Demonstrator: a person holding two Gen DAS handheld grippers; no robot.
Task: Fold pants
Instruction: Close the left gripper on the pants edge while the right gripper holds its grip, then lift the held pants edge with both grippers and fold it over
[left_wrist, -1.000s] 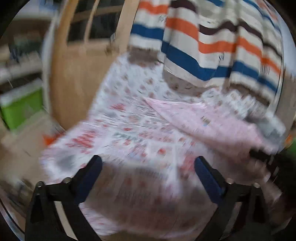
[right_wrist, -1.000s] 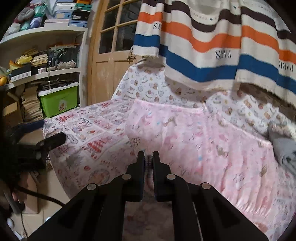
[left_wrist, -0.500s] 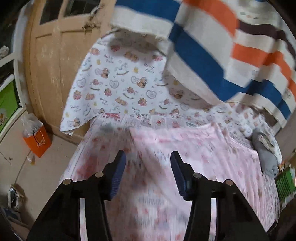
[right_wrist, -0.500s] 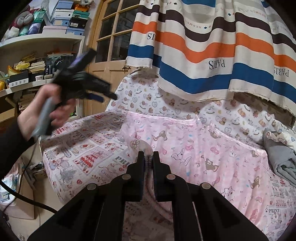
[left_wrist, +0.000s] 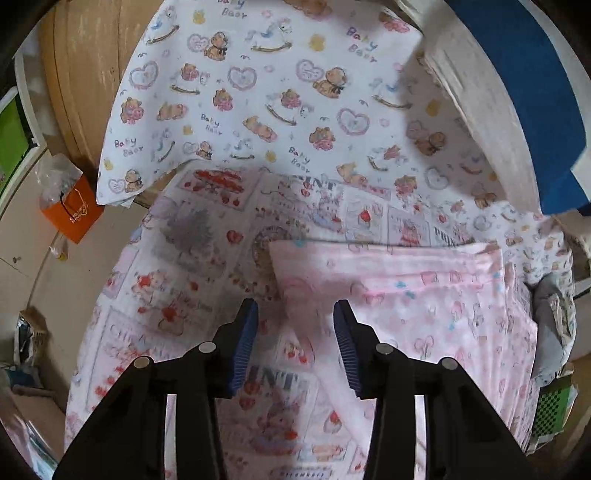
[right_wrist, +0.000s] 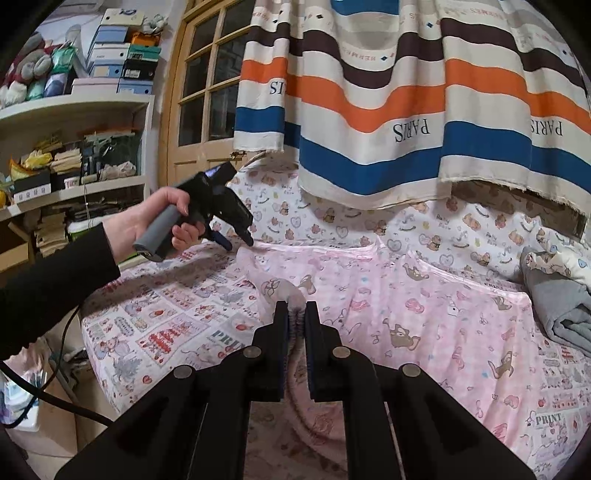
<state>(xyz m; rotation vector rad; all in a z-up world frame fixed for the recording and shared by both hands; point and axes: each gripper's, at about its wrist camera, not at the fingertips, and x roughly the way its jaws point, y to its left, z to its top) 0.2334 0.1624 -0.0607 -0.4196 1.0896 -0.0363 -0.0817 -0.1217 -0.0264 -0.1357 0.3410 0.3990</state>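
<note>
Bed (right_wrist: 159, 325) covered in a patchwork-print sheet; a teddy-bear sheet (left_wrist: 258, 92) drapes the back. A striped curtain (right_wrist: 388, 110) hangs above; a wooden door (right_wrist: 199, 92) and cluttered shelves (right_wrist: 74, 155) at left; an orange bag (left_wrist: 72, 212) on the floor.

Pink pants (right_wrist: 424, 317) lie spread across the bed. Right gripper (right_wrist: 296, 314) is pressed together, pinching a bunched fold at their near edge. Left gripper (left_wrist: 295, 332), held in a hand (right_wrist: 147, 225), points down over the far corner of the pants; its jaws have just been closing, half apart, nothing pinched yet.
</note>
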